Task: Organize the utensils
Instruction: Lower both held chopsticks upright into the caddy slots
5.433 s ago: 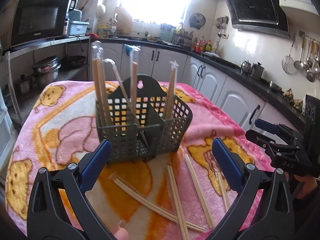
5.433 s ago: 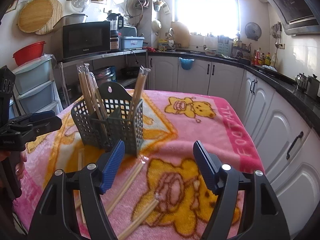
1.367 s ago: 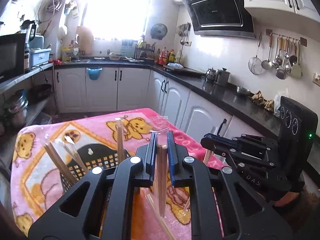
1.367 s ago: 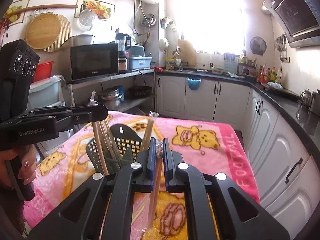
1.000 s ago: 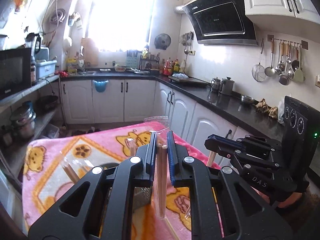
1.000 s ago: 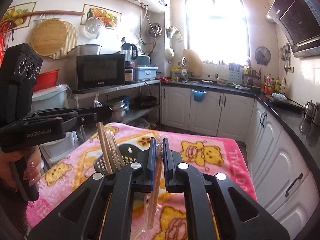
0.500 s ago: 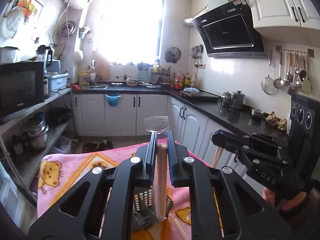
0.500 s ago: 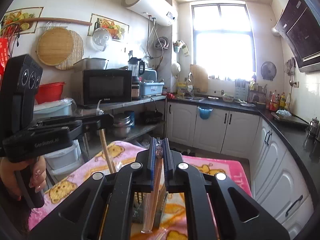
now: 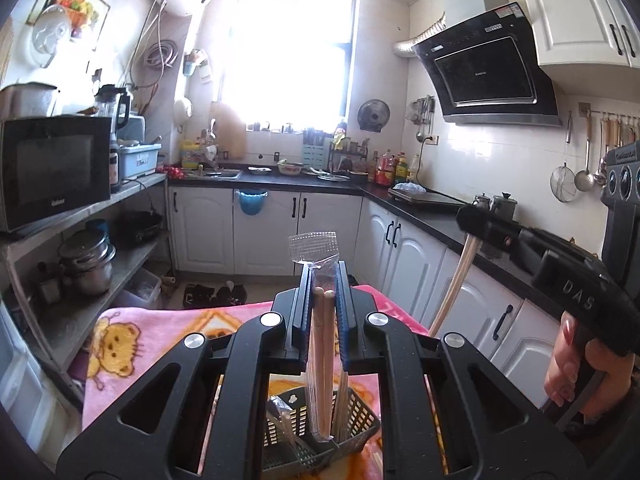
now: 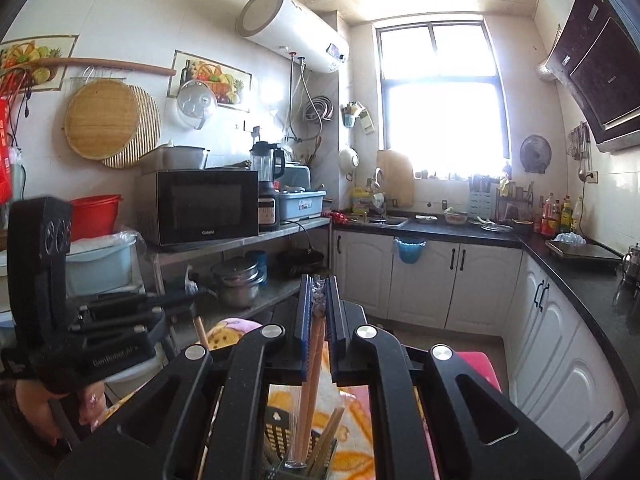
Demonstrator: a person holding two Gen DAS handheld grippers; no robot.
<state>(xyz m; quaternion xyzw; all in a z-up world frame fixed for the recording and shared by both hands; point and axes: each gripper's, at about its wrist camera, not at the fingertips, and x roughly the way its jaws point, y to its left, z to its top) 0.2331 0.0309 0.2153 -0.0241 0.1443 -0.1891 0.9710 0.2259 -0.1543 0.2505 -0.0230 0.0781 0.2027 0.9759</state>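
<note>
While both pairs hang upright, the left tongs (image 9: 323,300) pinch 1 wrapped chopstick pair (image 9: 322,360) and the right tongs (image 10: 316,308) pinch another chopstick pair (image 10: 310,392); the basket (image 9: 360,412) sits directly below both tips, the left appearing marginally nearer.

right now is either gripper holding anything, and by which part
Both are. The left gripper clamps a wrapped chopstick pair near its top end; the right gripper clamps another wrapped pair near its top, both hanging over the basket.

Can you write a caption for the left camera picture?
Left tool holds wrapped chopsticks above the basket.
</note>
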